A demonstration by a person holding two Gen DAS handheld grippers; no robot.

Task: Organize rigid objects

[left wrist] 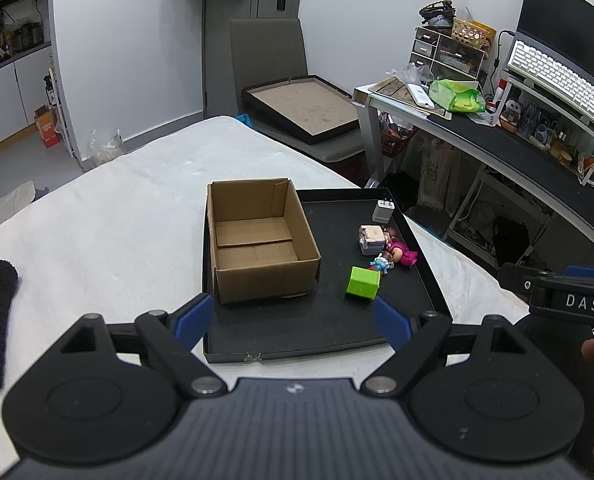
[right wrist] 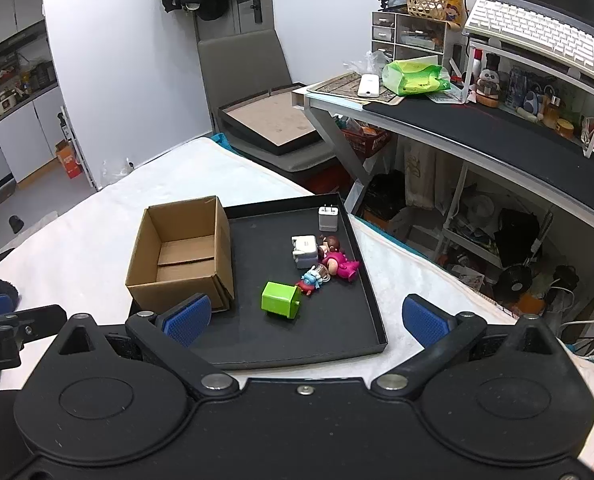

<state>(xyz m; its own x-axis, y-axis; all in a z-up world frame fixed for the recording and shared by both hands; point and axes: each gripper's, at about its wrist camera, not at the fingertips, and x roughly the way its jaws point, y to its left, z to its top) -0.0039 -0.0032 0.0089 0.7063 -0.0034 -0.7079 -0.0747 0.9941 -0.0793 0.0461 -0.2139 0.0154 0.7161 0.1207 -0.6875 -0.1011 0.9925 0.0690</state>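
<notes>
Black tray (right wrist: 373,312) floor bare between cardboard box (right wrist: 185,256) and toys (right wrist: 337,262).

black left gripper (left wrist: 293,320), right gripper (right wrist: 307,318); blue textured pads.

Brown cardboard box (left wrist: 257,240), black tray (left wrist: 325,336), green cube (left wrist: 362,283), white charger (left wrist: 382,211) — doll (left wrist: 401,254) seemingly pink.
</notes>
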